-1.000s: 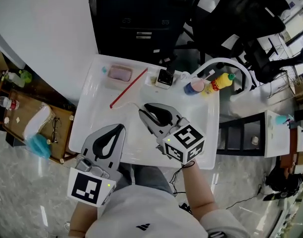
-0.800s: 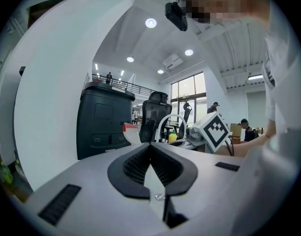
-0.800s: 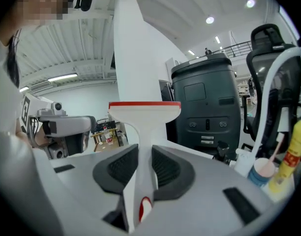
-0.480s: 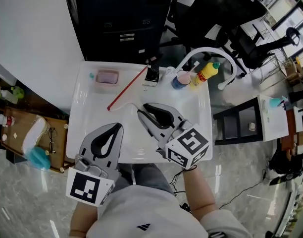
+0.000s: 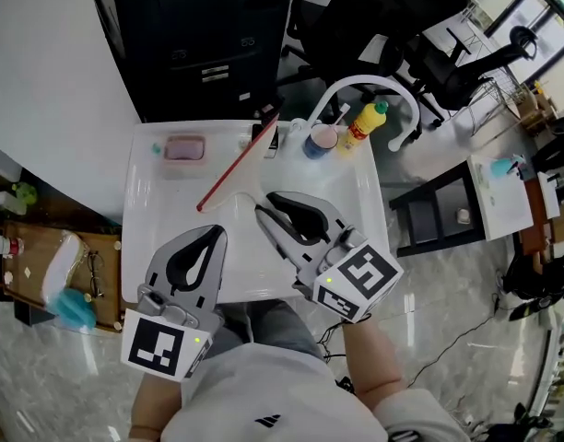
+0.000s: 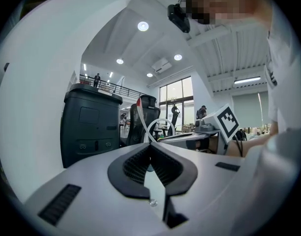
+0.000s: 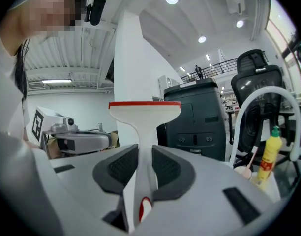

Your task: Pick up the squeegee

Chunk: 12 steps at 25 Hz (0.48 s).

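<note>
- The right gripper [image 5: 268,212] holds the squeegee [image 5: 238,165]: its fingers [image 7: 122,167] are closed on the white handle, one dark pad on each side.
- In the right gripper view the squeegee stands upright past the fingers. Its wide head is level, a red strip runs along the top edge, and it is clear of any surface.
- From the head view the red blade slants from near left to far right over the far left part of the sink [image 5: 144,247], with the handle running back to the right gripper.
- The left gripper [image 5: 217,235] hangs over the sink's near left edge, just left of the right gripper. Its fingers meet at the tips with nothing between them.
- A pink soap [image 5: 183,147] lies at the sink's far left corner.
- A cup [image 5: 319,140] and a yellow bottle [image 5: 361,124] stand side by side on the far right rim, under the white arched tap [image 5: 356,81].
- A black cabinet [image 5: 204,44] stands beyond the sink.
</note>
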Each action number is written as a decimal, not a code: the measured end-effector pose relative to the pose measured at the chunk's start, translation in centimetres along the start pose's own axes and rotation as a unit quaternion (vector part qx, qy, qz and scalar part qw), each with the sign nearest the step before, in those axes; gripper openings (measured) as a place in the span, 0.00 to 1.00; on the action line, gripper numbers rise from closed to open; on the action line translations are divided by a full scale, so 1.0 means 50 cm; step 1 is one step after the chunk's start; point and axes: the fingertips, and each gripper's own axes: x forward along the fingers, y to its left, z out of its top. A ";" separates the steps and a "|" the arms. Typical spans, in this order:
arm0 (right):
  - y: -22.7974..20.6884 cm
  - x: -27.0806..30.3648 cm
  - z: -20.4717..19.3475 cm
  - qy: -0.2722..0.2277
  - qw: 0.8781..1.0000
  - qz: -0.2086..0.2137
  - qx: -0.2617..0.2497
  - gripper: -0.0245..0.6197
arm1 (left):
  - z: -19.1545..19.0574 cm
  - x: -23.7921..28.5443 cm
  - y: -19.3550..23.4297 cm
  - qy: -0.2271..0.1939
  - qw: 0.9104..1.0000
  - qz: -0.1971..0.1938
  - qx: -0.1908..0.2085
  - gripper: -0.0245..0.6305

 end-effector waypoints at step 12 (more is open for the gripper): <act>0.019 -0.051 0.023 -0.035 0.999 -0.031 -0.001 0.19 | 0.008 0.008 -0.026 -0.005 0.999 -0.040 0.012 0.06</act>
